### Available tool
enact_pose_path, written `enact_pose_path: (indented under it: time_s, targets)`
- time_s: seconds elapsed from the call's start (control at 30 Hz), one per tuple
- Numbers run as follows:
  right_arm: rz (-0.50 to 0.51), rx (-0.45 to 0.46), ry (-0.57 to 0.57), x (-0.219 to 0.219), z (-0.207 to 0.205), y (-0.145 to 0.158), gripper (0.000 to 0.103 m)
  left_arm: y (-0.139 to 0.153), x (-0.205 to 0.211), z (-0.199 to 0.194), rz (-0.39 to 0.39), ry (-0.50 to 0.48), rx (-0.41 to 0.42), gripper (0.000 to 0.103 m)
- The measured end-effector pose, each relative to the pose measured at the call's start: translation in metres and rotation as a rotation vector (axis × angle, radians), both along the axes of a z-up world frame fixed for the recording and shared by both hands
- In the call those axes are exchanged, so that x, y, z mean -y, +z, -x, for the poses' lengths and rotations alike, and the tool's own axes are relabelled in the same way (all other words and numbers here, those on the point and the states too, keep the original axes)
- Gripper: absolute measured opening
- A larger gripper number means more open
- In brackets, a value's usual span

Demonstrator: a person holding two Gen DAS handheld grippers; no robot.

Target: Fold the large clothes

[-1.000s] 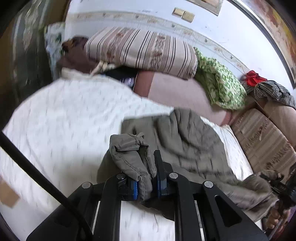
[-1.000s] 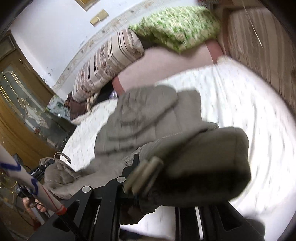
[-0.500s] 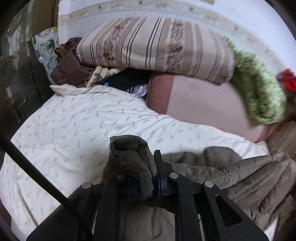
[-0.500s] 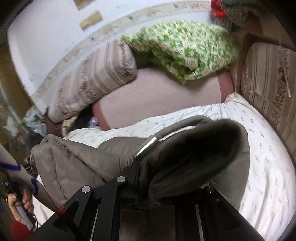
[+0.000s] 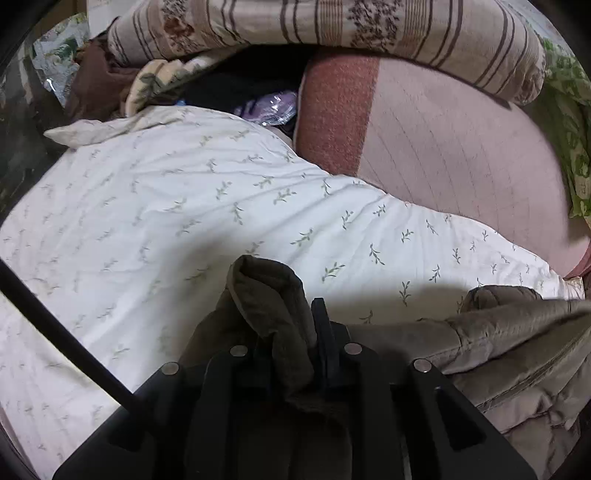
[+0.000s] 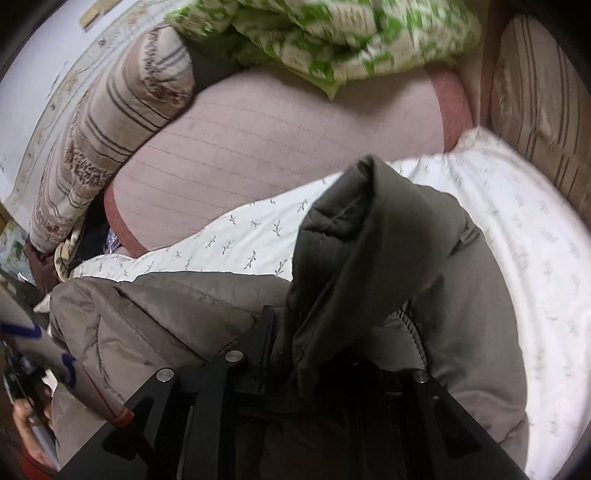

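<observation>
An olive-grey quilted jacket [image 5: 517, 354] lies on a white leaf-print bed sheet [image 5: 184, 206]. My left gripper [image 5: 291, 343] is shut on a bunched corner of the jacket, which sticks up between the fingers. My right gripper [image 6: 314, 343] is shut on another thick fold of the jacket [image 6: 369, 236] that rises in front of the lens and hides the right finger. The jacket's body stretches between the two grippers, low over the sheet [image 6: 517, 221].
A pink blanket [image 5: 443, 147] with a red edge lies at the head of the bed. A striped bolster [image 5: 332, 26] and a green floral quilt [image 6: 332, 33] sit on it. Dark clothes [image 5: 92, 81] pile at the far left. A striped cushion [image 6: 543, 96] stands at the right.
Both grippers have moved forward toward the head of the bed, carrying the jacket's edge with them. The blanket and bolster now fill the upper view. Both stay shut on the jacket.
</observation>
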State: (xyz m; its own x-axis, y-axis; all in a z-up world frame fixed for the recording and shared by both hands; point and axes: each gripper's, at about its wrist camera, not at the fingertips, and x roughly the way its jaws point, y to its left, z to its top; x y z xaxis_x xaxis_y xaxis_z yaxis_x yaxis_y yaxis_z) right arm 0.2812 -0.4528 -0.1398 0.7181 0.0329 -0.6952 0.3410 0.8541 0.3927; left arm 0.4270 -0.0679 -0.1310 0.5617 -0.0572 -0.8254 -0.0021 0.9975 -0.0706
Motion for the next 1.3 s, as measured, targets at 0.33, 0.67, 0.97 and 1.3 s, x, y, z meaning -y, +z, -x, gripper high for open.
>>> enact_pose_path:
  time_s: [0.33, 0.67, 0.97, 1.3]
  targets:
    - [-0.147, 0.007, -0.013, 0.016, -0.001, -0.004, 0.034, 0.047, -0.039, 0.017, 0.222, -0.015, 0.022, 0.042]
    - [0.194, 0.102, -0.057, -0.038, 0.068, 0.085, 0.086, 0.142, -0.083, 0.143, 0.157, 0.000, 0.241, 0.072]
    - [0.390, 0.069, 0.166, -0.155, 0.037, 0.076, 0.083, 0.073, -0.083, 0.212, 0.087, 0.055, 0.218, 0.073]
    - [0.418, -0.066, 0.096, -0.161, -0.081, -0.005, 0.087, 0.049, -0.107, 0.187, 0.058, 0.054, 0.187, 0.073]
